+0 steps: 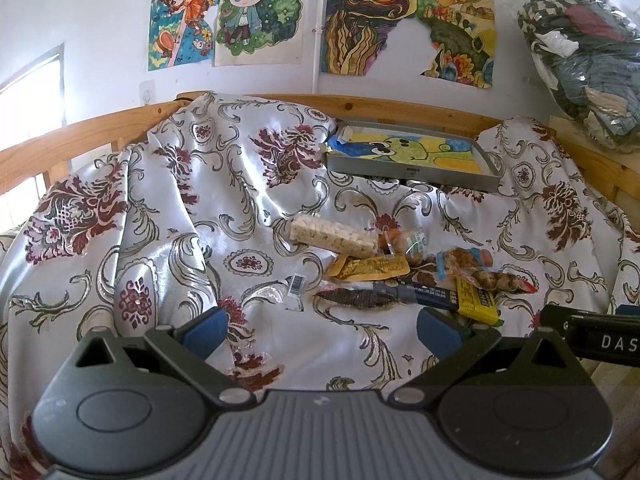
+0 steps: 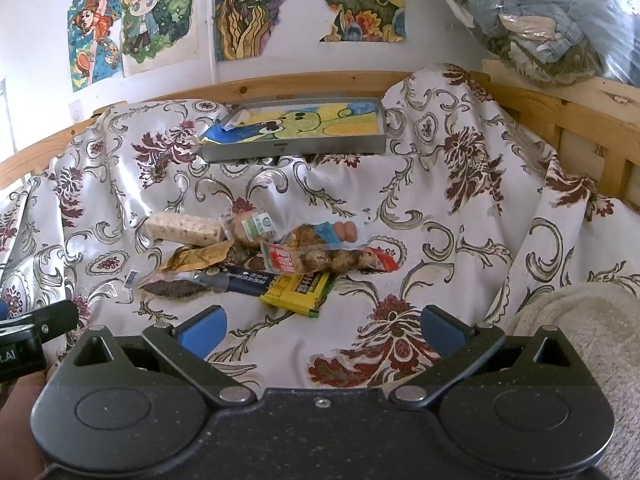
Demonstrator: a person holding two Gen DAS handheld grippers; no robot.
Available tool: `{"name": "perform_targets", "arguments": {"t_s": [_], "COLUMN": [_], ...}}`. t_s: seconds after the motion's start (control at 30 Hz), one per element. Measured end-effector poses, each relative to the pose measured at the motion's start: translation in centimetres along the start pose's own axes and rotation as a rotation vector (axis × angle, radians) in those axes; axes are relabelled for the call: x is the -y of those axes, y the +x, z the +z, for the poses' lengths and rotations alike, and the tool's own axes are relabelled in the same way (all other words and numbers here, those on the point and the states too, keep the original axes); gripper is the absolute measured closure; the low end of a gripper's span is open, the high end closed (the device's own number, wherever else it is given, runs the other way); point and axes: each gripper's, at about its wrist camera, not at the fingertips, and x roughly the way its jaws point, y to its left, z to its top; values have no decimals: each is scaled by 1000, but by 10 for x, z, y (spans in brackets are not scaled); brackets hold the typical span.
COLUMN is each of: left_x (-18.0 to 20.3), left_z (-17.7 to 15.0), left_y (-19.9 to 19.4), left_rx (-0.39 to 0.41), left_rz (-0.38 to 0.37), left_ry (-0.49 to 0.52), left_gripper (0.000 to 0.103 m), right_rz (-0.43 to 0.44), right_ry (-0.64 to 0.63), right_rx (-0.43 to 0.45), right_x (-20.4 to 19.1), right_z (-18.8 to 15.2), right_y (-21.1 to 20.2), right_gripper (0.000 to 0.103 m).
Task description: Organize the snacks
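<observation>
Left wrist view: left gripper (image 1: 322, 330) at bottom centre, blue-padded fingers spread wide, empty; heap of wrapped snacks (image 1: 404, 270) lies right of centre on the floral satin cloth (image 1: 180, 216).

Right wrist view: right gripper (image 2: 323, 328) likewise gapes, empty; snacks (image 2: 256, 256) left of centre, below the grey metal tray (image 2: 294, 150).

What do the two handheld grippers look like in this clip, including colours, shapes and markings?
Both look alike. The left gripper has a ribbed dark grey body, two round black pivot housings, black angled link arms with silver pins, and blue pads. The right gripper has the same build, with a speckled black body. White lettering marks each gripper's side. No cables or sleeves show.
</observation>
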Motion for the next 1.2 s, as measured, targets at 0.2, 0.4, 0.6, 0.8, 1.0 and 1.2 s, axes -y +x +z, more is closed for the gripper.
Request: {"name": "perform_targets", "arguments": {"t_s": [0.2,0.4,0.6,0.8,1.0,1.2], "left_x": [0,0,0,0,0,-1], "left_z": [-1,0,0,0,0,-1], "left_y": [0,0,0,1,1,2], "left_rx": [-1,-2,-4,-5,-5,-7], "left_rz": [0,-1,-1,-1,-1,4], "left_ry": [-1,0,-1,-2,-1,1], "left_gripper": [0,0,0,0,0,0], "right_rz": [0,0,0,-1,1,1], "right_ry": [1,2,3,3,3,-3], "right_rx": [-3,-5,-7,-9,-14,-17], "right_x": [0,1,0,1,0,-1], "right_z": [0,0,-1,-1,1,1], "right_y": [0,1,1,1,1,1], "right_gripper": [1,1,1,1,1,1]}}
